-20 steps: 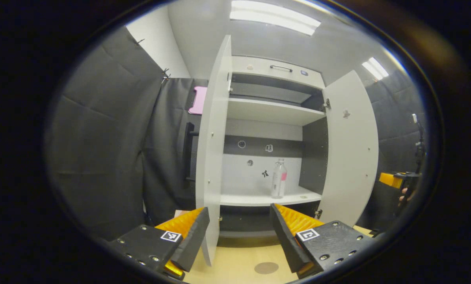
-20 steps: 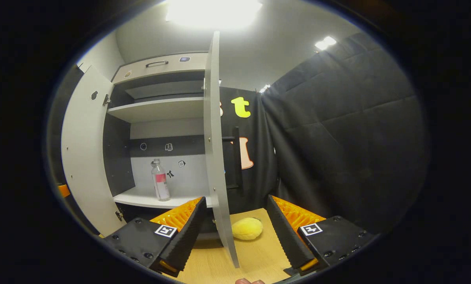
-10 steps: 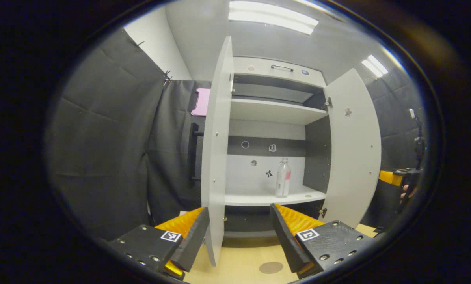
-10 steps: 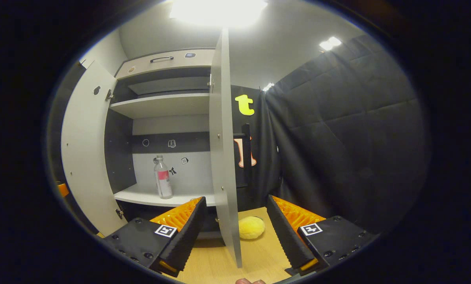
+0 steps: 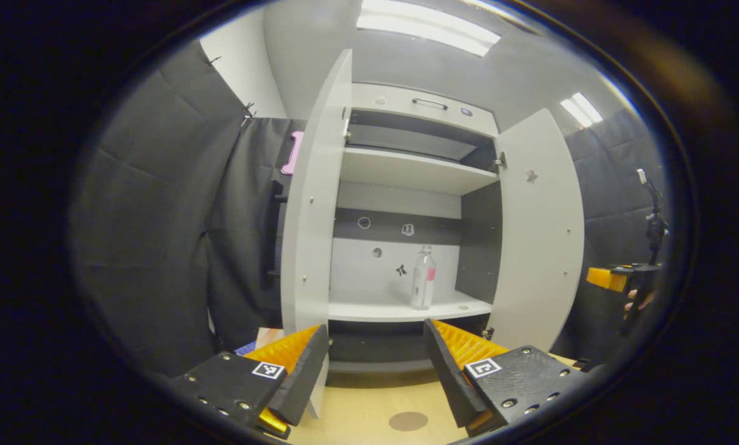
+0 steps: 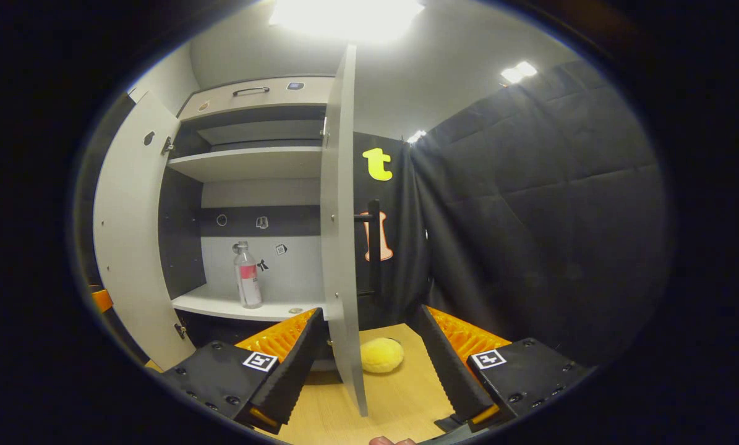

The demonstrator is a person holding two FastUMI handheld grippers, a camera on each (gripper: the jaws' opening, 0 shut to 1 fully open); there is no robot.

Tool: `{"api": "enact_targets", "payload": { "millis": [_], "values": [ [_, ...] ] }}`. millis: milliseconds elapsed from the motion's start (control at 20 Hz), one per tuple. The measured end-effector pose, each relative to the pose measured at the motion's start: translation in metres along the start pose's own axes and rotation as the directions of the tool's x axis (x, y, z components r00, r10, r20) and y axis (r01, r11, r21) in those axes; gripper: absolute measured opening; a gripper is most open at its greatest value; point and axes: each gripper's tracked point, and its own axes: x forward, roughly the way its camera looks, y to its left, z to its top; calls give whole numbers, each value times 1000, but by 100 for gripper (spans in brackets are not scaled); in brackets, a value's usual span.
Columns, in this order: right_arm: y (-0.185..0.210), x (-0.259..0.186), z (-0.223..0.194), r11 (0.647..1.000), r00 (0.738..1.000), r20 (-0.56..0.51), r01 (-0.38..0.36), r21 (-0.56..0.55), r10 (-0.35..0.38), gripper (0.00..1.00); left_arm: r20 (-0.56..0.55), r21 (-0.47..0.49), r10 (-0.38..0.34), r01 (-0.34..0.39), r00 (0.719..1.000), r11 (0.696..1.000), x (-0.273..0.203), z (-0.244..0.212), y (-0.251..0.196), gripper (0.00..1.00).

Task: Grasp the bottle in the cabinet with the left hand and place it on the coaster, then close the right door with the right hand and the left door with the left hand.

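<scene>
— Standing upright on the lower shelf (image 5: 400, 309) of the cabinet (image 5: 418, 105), the bottle (image 5: 422, 277) is what I see first; it sits toward the right of that shelf in my left gripper view, with nothing touching it.

— And the grippers?

— My left gripper (image 5: 375, 364) is spread wide, nothing between its fingers, well short of the shelf and above the wooden table (image 5: 369, 420). My right gripper (image 6: 366, 364) is spread apart too and holds nothing.

— Doors?

— Both stand swung out. I see the left door (image 5: 310, 228) almost edge-on just beyond my left finger, and the right door (image 5: 539, 228) past the bottle. In the right gripper view the right door's edge (image 6: 341, 247) runs down between my fingers, apart from both.

— The coaster?

— The coaster (image 5: 407, 421) is a round dark disc flat on the table, low between my left fingers, well apart from the bottle. A yellow ball (image 6: 381, 355) lies on the table beside the right door's foot.
</scene>
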Motion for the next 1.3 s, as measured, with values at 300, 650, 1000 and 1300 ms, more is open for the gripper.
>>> {"api": "enact_targets", "payload": {
  "millis": [300, 650, 1000, 1300],
  "values": [
    [-47, 6, 3, 991, 991, 36, 132, -21, -131, 97, -1, -10, -97, 97, 995, 995, 52, 4, -42, 96],
    [-87, 41, -7, 975, 975, -11, 221, 19, -221, 98, 2, -1, -151, 151, 989, 989, 141, 17, -69, 90],
    [-118, 80, -15, 959, 961, -26, 275, 61, -274, 98, -29, -23, -139, 138, 990, 990, 232, 21, -83, 90],
    [-141, 99, -22, 943, 945, -22, 327, 56, -326, 98, -116, -52, -150, 145, 982, 988, 302, 1, -93, 90]
  ]
}}
